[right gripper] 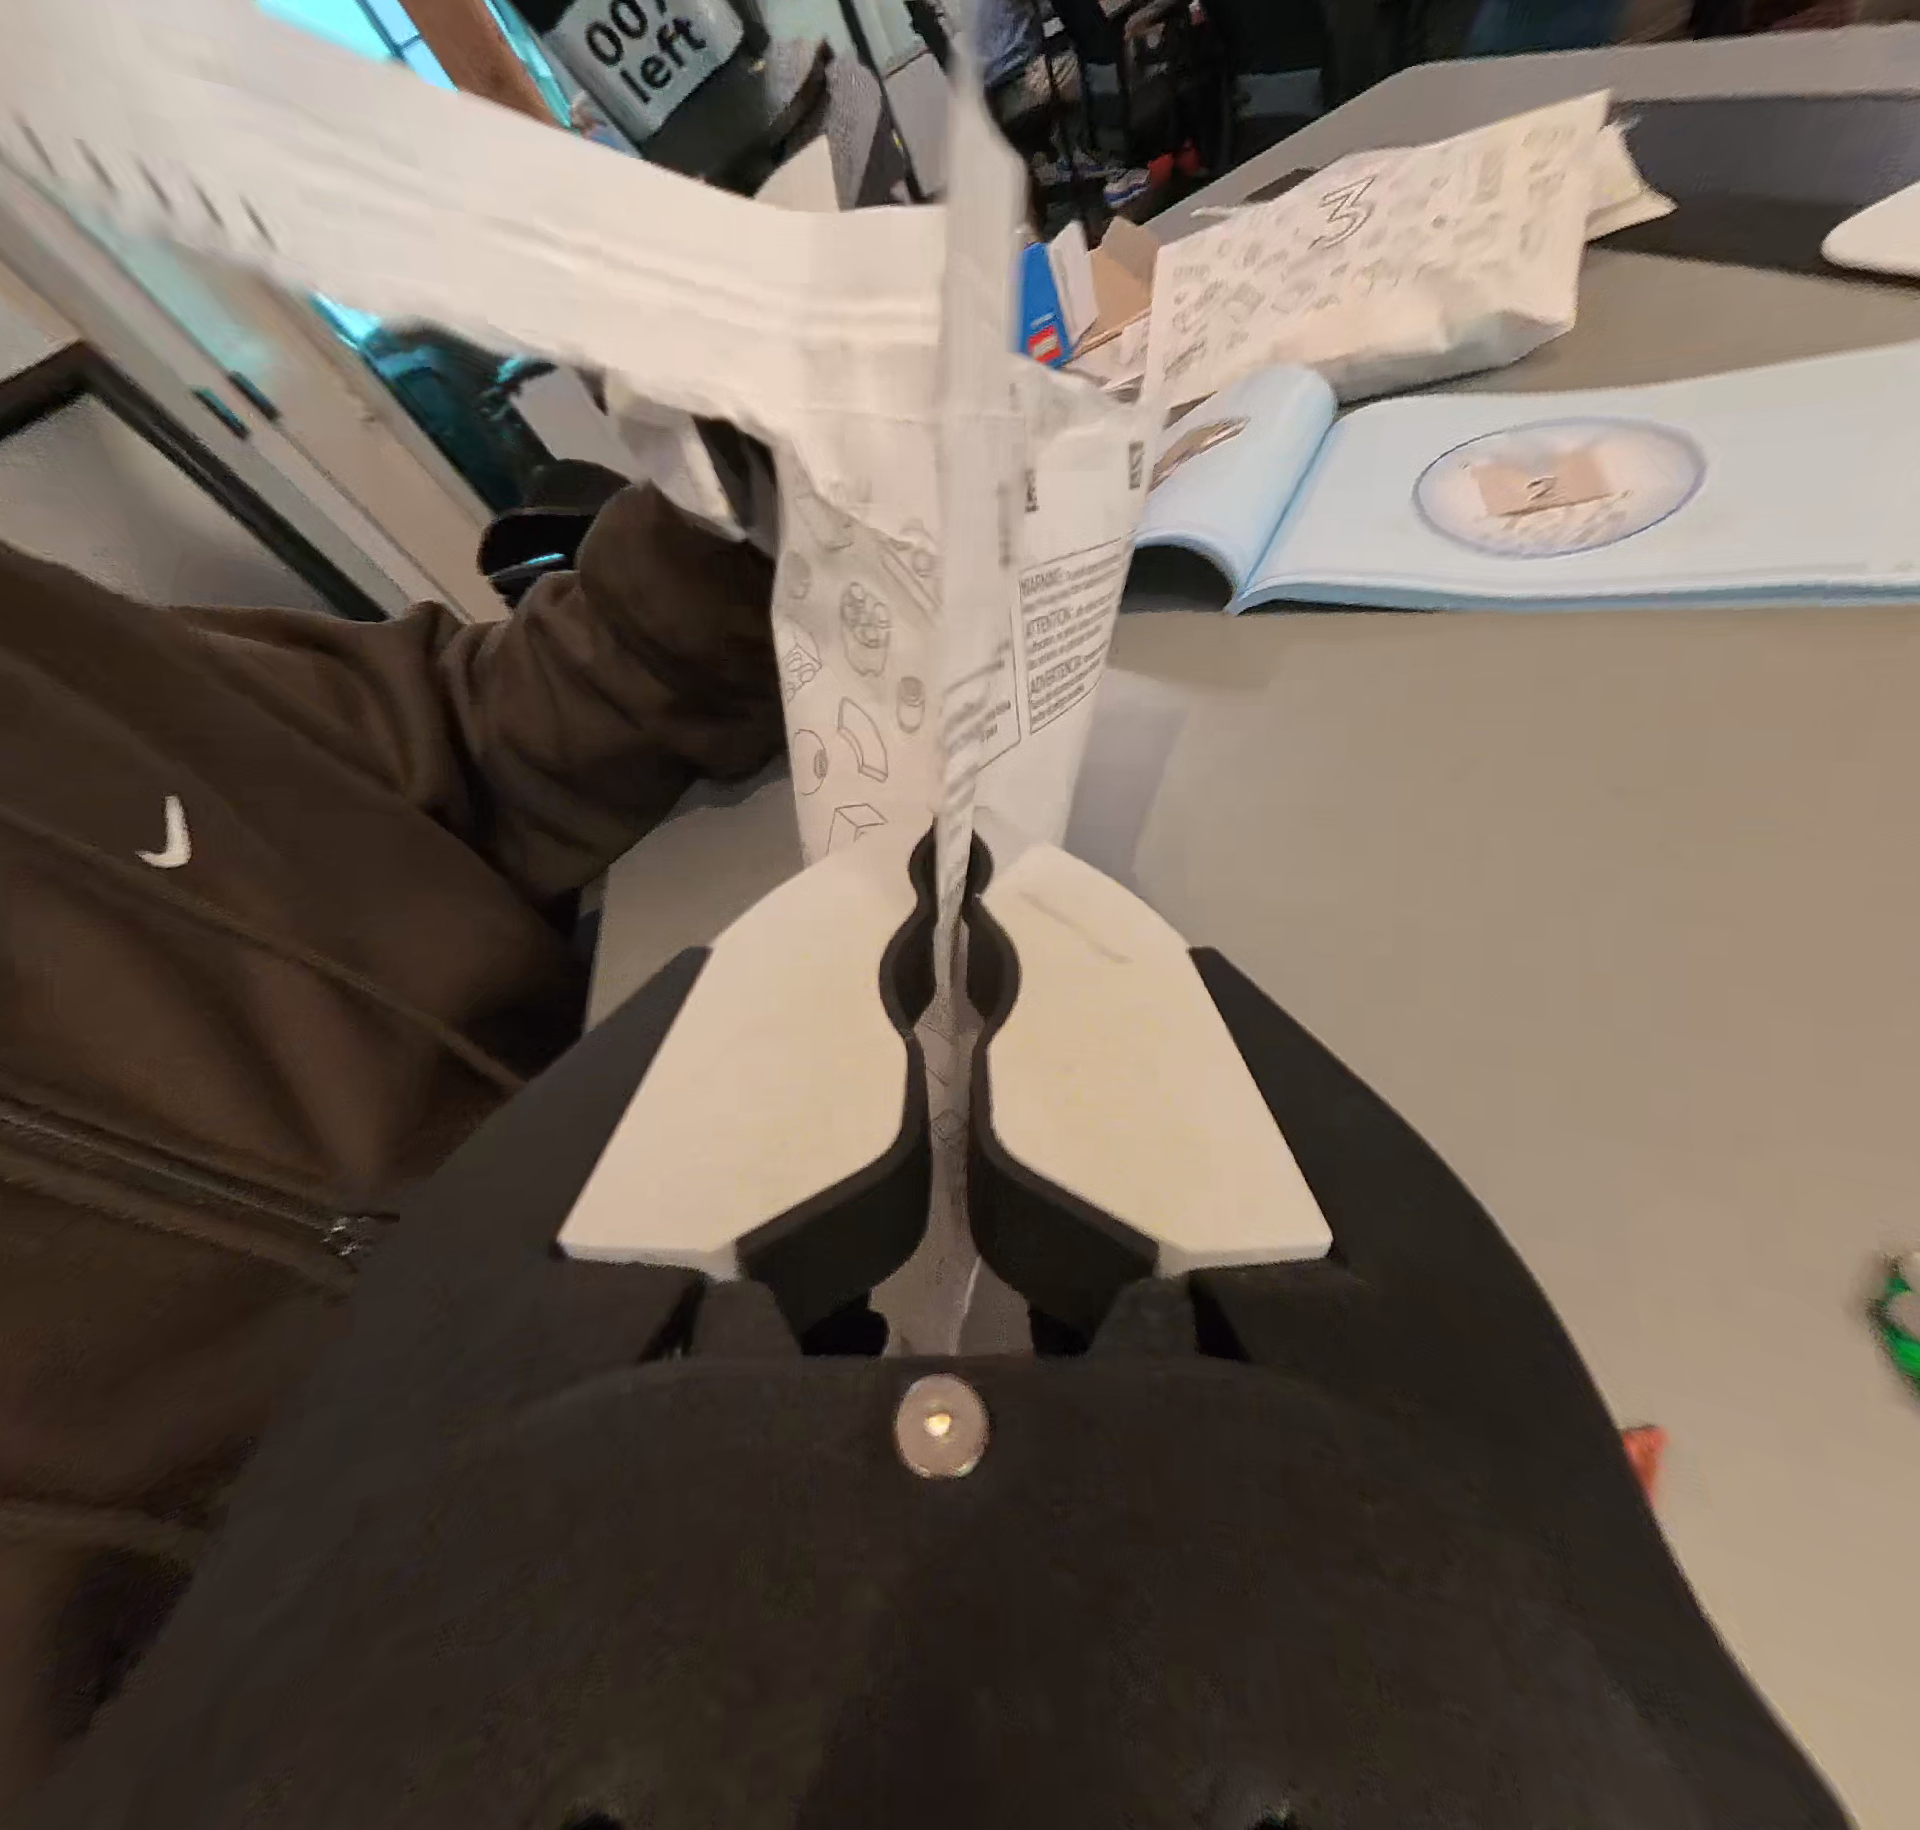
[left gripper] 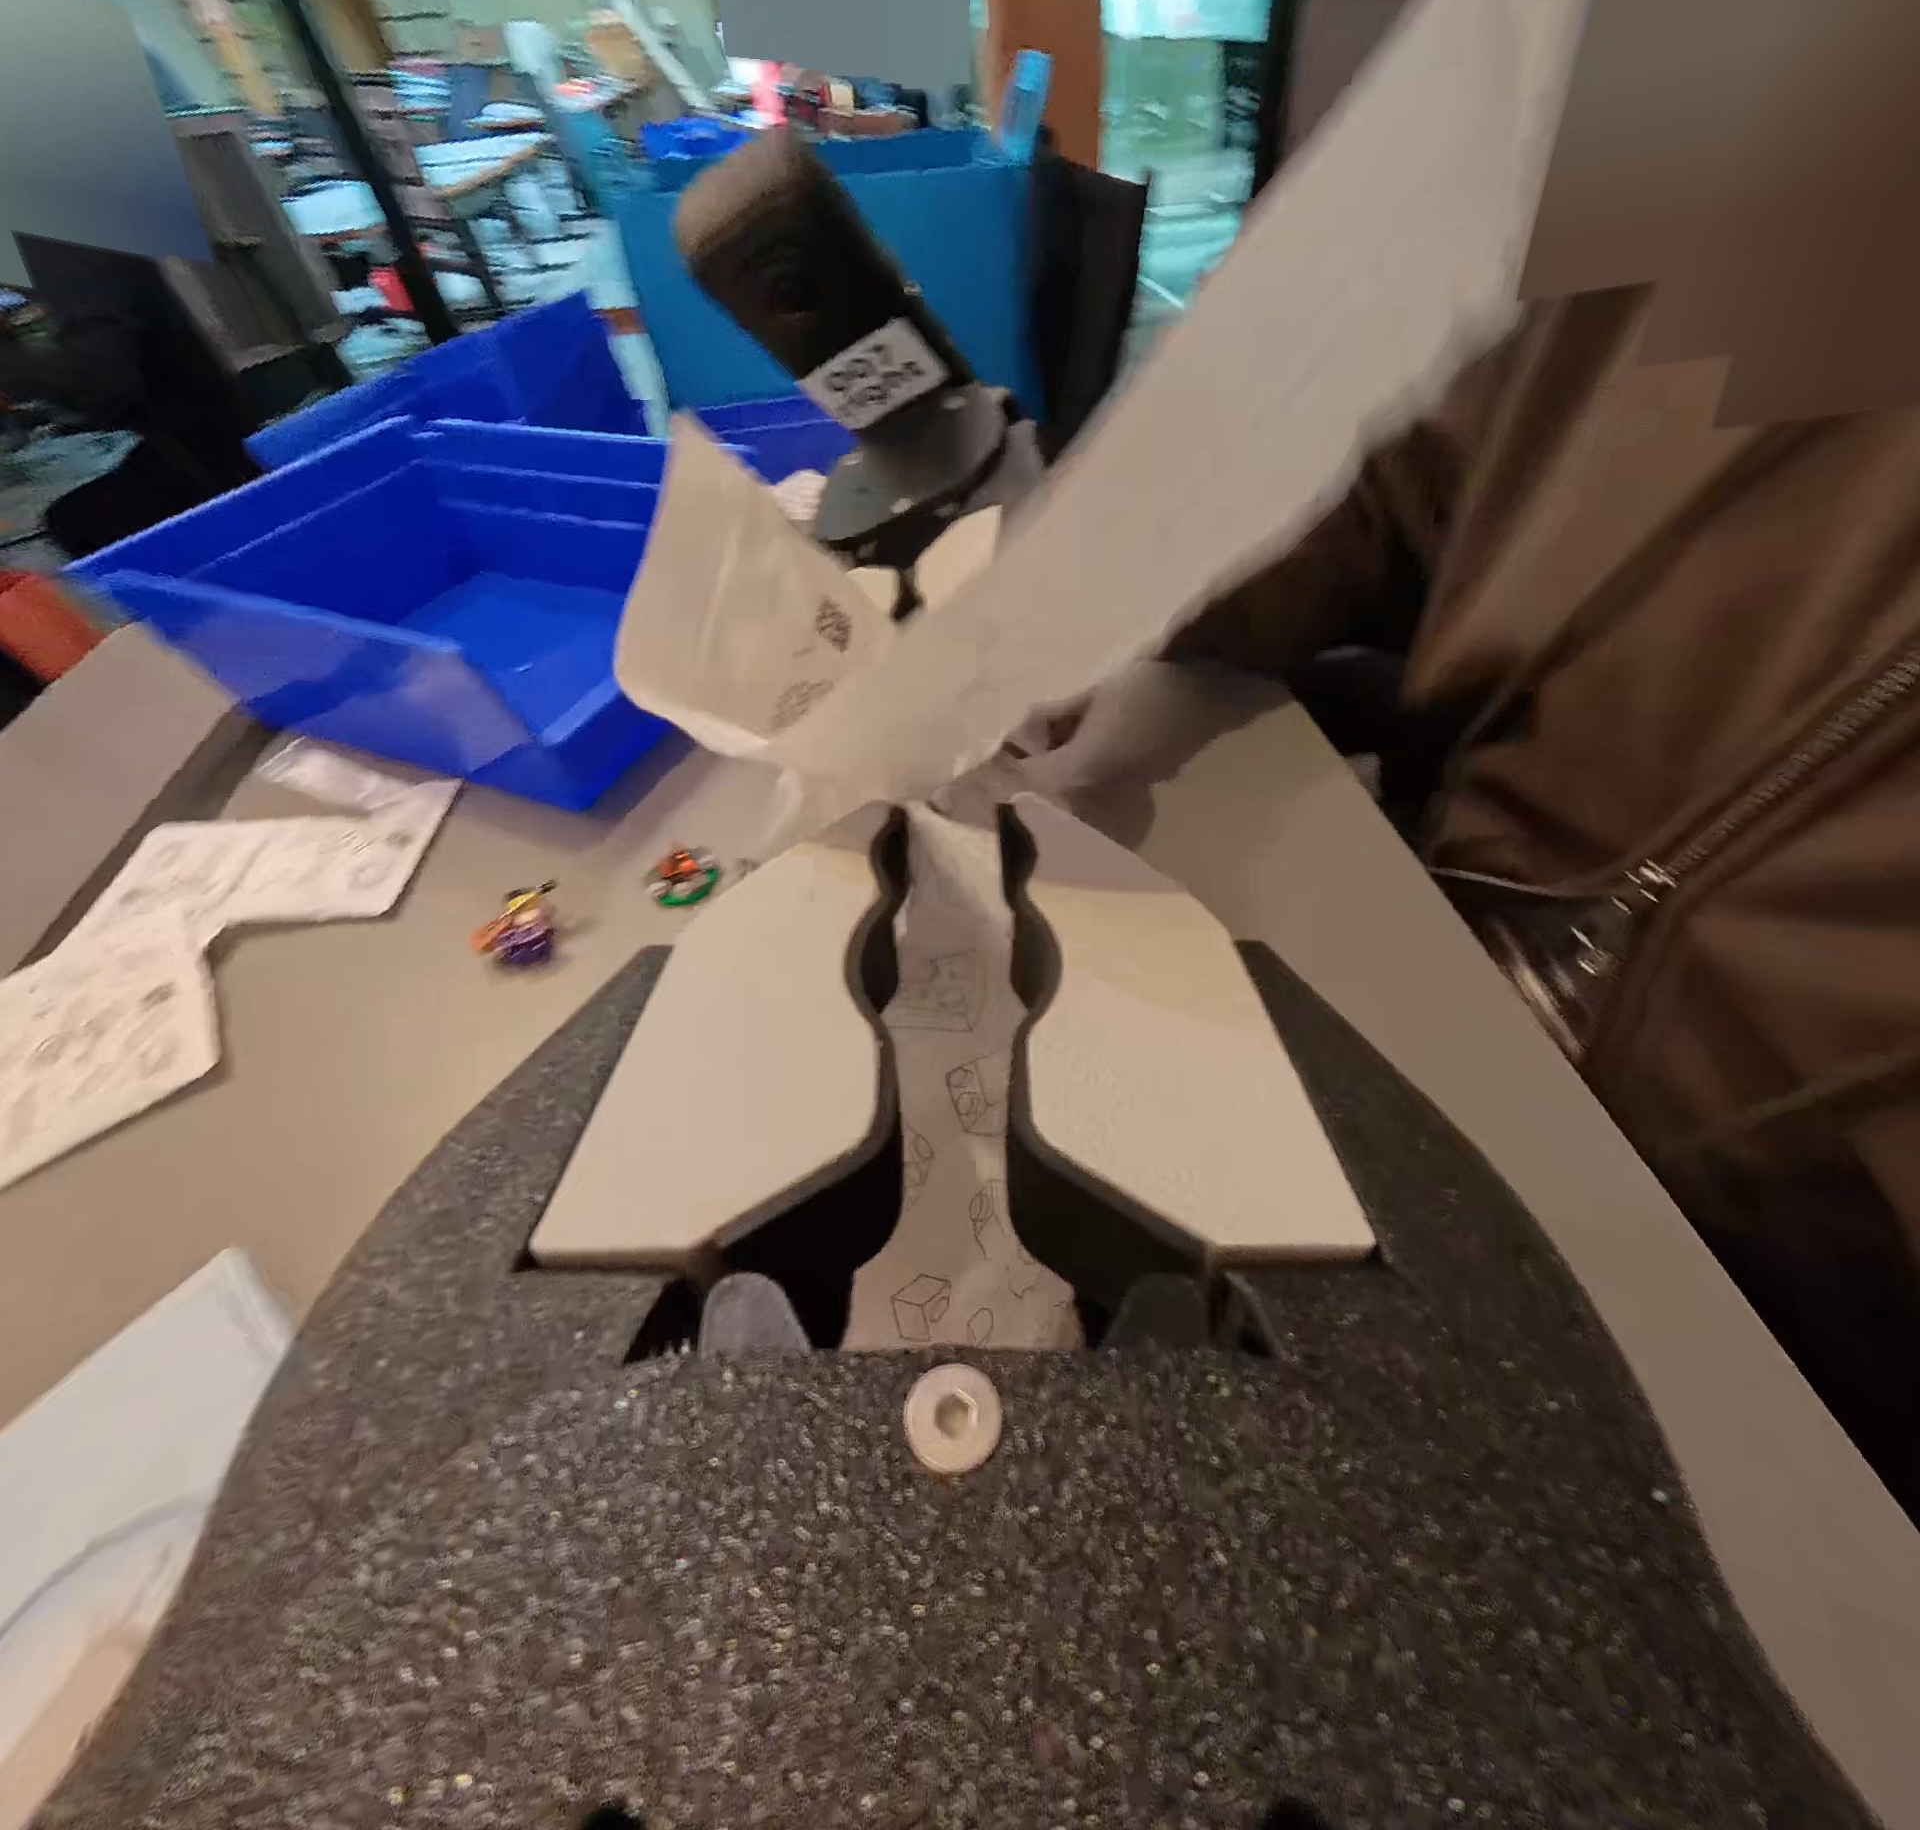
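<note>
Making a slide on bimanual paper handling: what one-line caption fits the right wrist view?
Right hand-held gripper pinches a white printed paper bag upright above a grey table.

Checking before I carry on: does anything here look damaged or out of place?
Yes. The white paper bag is torn open, a ragged strip pulled off sideways. The right gripper pinches its seam. Two small toy pieces lie loose on the table.

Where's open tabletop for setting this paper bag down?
Free: grey table ahead of the right gripper, between the open blue booklet and the table's near edge. Also a bare strip below the two small toy builds. Crowded: around the blue bins and flattened printed bags.
</note>
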Motion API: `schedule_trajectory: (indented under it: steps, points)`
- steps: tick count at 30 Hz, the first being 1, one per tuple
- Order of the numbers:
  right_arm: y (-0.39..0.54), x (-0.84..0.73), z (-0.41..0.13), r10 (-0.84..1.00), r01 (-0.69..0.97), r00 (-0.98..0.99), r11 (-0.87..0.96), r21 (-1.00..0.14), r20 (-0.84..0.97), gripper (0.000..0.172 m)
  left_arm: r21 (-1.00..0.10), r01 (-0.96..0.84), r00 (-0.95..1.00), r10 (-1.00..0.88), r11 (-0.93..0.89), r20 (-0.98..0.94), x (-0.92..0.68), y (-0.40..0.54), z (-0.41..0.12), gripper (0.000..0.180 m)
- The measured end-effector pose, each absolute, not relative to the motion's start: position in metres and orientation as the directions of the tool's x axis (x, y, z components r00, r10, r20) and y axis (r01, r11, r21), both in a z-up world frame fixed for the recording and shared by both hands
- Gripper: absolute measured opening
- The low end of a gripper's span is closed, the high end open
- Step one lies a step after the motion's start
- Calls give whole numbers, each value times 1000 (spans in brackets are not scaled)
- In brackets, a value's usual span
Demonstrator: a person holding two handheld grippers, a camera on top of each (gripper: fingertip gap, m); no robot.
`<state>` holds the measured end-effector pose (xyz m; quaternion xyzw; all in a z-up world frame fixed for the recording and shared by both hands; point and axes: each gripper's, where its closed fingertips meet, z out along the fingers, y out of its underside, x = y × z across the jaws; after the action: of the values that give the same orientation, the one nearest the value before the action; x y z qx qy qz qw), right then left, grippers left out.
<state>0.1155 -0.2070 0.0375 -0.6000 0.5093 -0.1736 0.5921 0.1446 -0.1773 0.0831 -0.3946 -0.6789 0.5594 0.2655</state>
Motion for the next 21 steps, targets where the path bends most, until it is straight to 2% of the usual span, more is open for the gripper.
schedule_trajectory:
  steps: [4,9,12,15,18,21]
  points:
    - [-230,134,42,-844,-369,418,180,-912,-336,0,-993,83,-739,674,81,-7,195,-201,97,53]
    - [-250,146,44,-866,-288,424,150,-946,-266,0,-990,-106,-850,507,97,141,253,-211,103,77]
    - [-254,147,46,-861,-222,446,158,-962,-245,0,-960,-198,-848,458,196,268,273,-218,83,91]
    - [-257,143,42,-866,-184,459,125,-975,-198,0,-921,-261,-816,443,290,370,279,-224,59,94]
    - [-258,142,43,-862,-161,471,124,-979,-187,0,-864,-308,-721,495,399,485,266,-223,41,87]
    - [-254,141,45,-854,-140,494,111,-984,-166,0,-812,-327,-598,559,483,574,248,-217,34,60]
